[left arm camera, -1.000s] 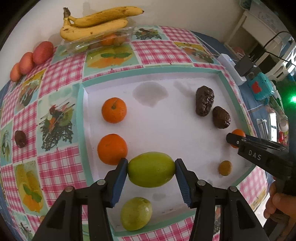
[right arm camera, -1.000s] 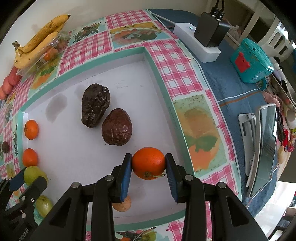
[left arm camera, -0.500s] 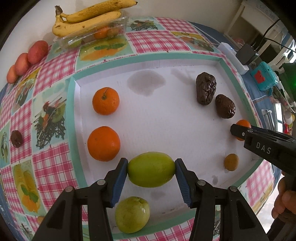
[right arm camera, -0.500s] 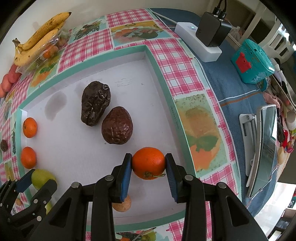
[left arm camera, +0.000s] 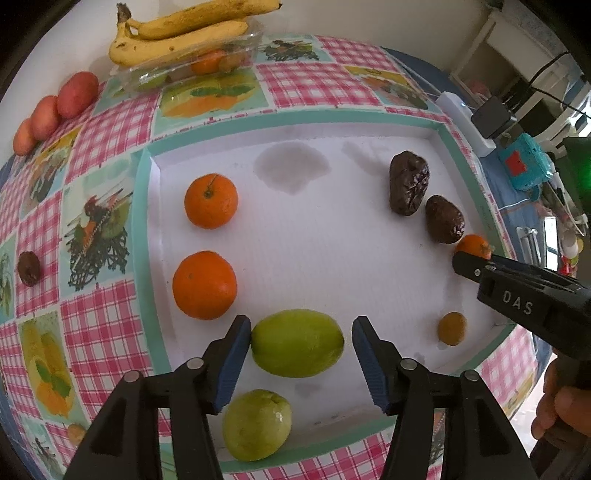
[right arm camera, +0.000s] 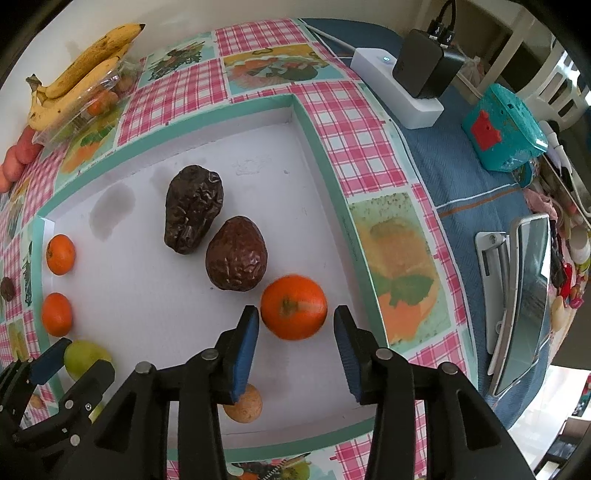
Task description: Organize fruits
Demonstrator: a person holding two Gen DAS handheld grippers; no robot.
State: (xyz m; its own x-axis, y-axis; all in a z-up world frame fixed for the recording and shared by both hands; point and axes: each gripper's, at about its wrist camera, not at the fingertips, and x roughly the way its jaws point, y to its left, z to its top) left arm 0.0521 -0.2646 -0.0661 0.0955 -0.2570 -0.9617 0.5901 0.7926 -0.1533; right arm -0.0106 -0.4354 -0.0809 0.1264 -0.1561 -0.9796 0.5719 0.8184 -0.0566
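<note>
A green oval fruit [left arm camera: 297,343] lies on the white tray [left arm camera: 332,229] between the fingers of my left gripper [left arm camera: 301,350], which is open; a narrow gap shows at the right pad. Beside it sit two oranges [left arm camera: 204,284] and a green guava [left arm camera: 256,424]. My right gripper [right arm camera: 295,332] is open around a blurred orange [right arm camera: 293,306] that rests on the tray just ahead of the pads, next to two dark wrinkled avocados [right arm camera: 236,254]. A small brown fruit [right arm camera: 243,408] lies under the right gripper's left finger.
Bananas [left arm camera: 184,33] lie on a clear plastic box [left arm camera: 192,70] at the back, with red fruits [left arm camera: 74,94] to the left. A small dark fruit [left arm camera: 28,267] sits on the checked cloth. A power strip [right arm camera: 395,88], teal box [right arm camera: 502,129] and tablet [right arm camera: 524,295] stand right of the tray.
Both grippers have opened slightly. The green fruit now rests on the tray, and the orange has left the right pads and shifted forward.
</note>
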